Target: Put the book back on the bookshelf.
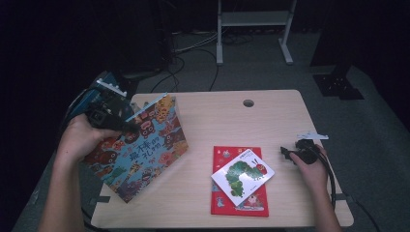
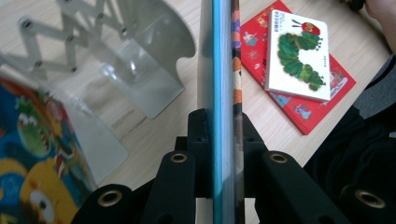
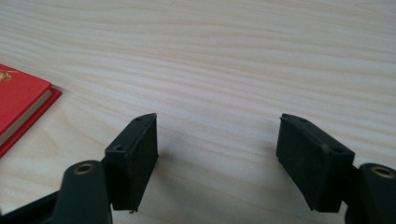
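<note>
Already the left tool (image 2: 224,140) is pinching the top edge of the big picture book (image 1: 140,150), its black jaws pressing on either side of the cover. That book is standing tilted at the left of the counter (image 1: 270,104), one lower corner hanging past the near edge; in the left gripper view a pale metal bookend rack (image 2: 135,70) is waiting just beyond it. The right tool (image 3: 217,158) is hovering low over bare wood at the counter's right, jaws spread with nothing between them.

Judging from this, one book is being carried toward the rack and is not yet slotted in. Two are left: the white caterpillar book (image 1: 242,175) is lying askew on top of the red book (image 1: 222,203), near the middle front.

The held book is looking large, thin and stiff, its cover crowded with orange and blue cartoon monsters.
</note>
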Demonstrator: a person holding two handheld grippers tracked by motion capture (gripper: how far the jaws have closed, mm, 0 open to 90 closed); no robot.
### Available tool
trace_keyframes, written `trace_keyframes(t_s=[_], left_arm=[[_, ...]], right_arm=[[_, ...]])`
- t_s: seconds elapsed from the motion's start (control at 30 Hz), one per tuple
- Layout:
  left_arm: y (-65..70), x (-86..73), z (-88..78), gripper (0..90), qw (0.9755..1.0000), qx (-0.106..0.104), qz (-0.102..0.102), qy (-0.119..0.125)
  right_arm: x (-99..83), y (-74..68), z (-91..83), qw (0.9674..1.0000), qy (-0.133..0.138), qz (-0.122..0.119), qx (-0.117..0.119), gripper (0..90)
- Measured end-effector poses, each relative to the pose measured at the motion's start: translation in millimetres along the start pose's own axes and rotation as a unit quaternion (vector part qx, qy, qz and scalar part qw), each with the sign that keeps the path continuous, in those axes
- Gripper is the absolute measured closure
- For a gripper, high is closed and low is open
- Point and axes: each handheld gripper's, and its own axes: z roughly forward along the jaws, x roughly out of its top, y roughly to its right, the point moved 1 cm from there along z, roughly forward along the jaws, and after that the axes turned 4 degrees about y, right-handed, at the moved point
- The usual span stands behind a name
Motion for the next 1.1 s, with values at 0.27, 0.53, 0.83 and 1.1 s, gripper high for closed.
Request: trace_keyframes(t_s=[0.27,0.53,0.83,1.1], left_arm=[[-10.6,-22.0,-8.9,80.2,0.9995,-0.021,-0.02,0.016],[-13.4,-35.6,-23.3,80.1,0.9994,-0.009,-0.029,0.02],[-21.0,-43.8,-29.9,80.1,0.9984,0.018,-0.049,0.019],[-29.4,-49.9,-34.8,80.1,0.9964,0.048,-0.069,0.011]], right_arm=[[0.3,-2.9,1.4,0.9998,-0.006,-0.015,-0.013,25.5],[0.4,-2.3,1.7,0.9998,-0.006,-0.013,-0.015,25.5],[0.4,-2.3,1.7,0.9998,-0.006,-0.013,-0.015,25.5],[0.4,-2.3,1.7,0.9998,-0.006,-0.013,-0.015,25.5]])
